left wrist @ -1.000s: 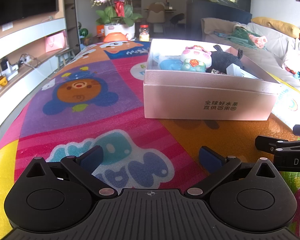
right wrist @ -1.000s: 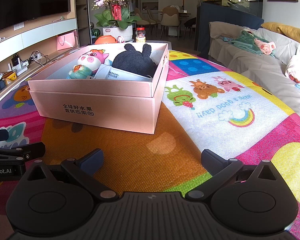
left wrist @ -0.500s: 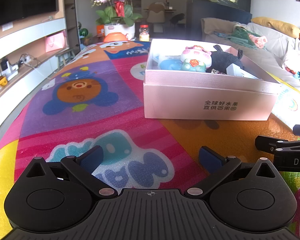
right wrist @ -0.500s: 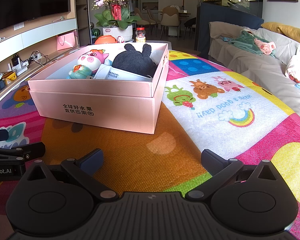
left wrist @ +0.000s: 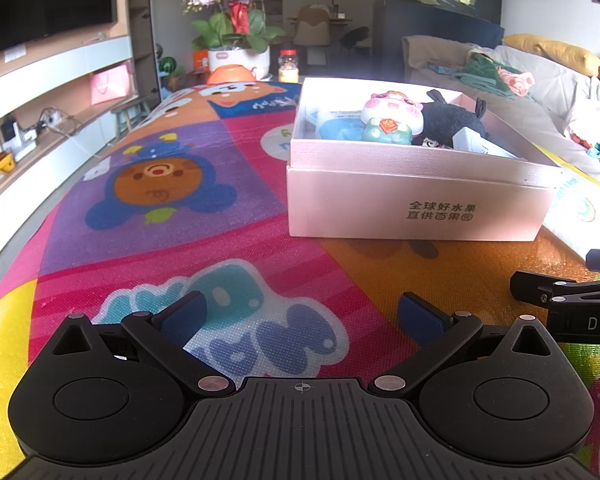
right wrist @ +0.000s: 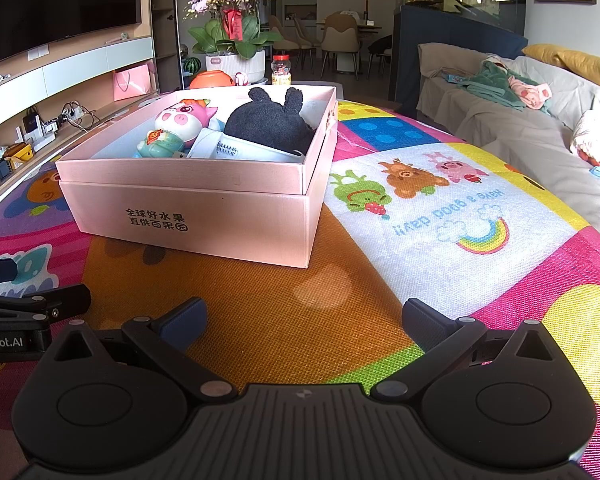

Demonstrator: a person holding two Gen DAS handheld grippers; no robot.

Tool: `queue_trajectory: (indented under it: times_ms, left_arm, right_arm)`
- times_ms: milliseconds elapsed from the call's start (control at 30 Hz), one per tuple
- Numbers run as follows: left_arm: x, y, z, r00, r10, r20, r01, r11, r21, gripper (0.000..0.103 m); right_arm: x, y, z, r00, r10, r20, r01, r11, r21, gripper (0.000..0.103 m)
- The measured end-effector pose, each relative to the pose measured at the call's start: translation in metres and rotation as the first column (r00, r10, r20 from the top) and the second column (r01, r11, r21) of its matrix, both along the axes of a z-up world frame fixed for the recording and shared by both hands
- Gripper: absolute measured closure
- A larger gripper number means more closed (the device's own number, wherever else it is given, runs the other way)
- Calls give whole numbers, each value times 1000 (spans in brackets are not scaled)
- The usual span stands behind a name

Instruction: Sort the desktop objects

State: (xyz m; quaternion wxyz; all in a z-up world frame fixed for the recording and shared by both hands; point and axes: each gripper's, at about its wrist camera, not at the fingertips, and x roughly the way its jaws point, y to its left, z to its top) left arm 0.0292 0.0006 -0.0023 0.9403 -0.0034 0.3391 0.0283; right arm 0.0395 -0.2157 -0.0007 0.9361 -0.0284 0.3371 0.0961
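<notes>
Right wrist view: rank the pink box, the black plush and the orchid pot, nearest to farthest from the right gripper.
1. Pink box, ahead-left of the right gripper on the mat.
2. Black plush, inside the box, toward its back.
3. Orchid pot, beyond the box.

In front of you lies a bright cartoon-printed play mat [right wrist: 440, 216] covering the whole surface, and directly on it sits 1 open pink box [right wrist: 204, 216], resting over the orange patch with the bear panel to its left and the rainbow panel to its right.
</notes>
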Motion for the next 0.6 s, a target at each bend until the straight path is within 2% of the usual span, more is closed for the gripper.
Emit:
queue_trajectory:
  times_ms: [600]
  left_arm:
    - [0, 0, 0, 1000, 0, 0, 0, 1000, -1, 0]
  right_arm:
    - [0, 0, 0, 1000, 0, 0, 0, 1000, 0, 0]
